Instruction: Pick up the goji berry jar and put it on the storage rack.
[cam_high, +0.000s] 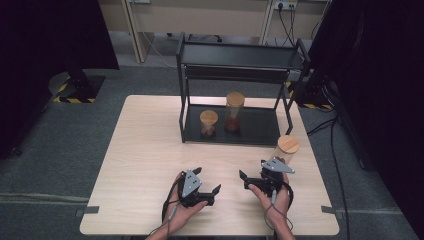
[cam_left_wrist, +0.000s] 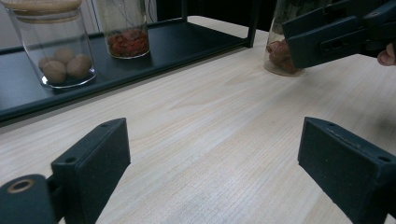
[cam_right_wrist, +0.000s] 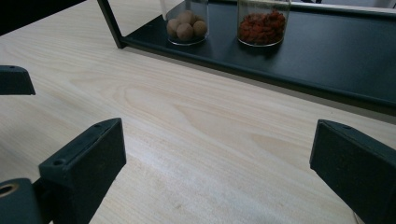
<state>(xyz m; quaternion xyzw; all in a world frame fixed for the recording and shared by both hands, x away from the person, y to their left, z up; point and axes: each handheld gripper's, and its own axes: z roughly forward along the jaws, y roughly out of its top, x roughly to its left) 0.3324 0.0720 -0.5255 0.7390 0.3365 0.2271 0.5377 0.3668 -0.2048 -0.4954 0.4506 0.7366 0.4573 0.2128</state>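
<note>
Both grippers rest low over the near part of the pale wooden table (cam_high: 145, 165), and both are open with only bare wood between their jaws. My left gripper (cam_high: 207, 180) (cam_left_wrist: 219, 158) is held in a hand at the front centre. To its right is my right gripper (cam_high: 252, 169) (cam_right_wrist: 217, 163), just in front of a glass jar with a wooden lid (cam_high: 287, 147) (cam_left_wrist: 280, 51) that stands on the table and holds brown pieces. The left gripper view catches the right gripper (cam_left_wrist: 336, 32) in front of that jar.
A black two-tier rack (cam_high: 235, 135) stands at the back of the table. Its lower shelf carries a short jar of round brown nuts (cam_high: 208, 123) (cam_left_wrist: 58, 51) (cam_right_wrist: 187, 23) and a taller jar of red pieces (cam_high: 234, 112) (cam_left_wrist: 127, 32) (cam_right_wrist: 262, 23). Dark curtains flank the table.
</note>
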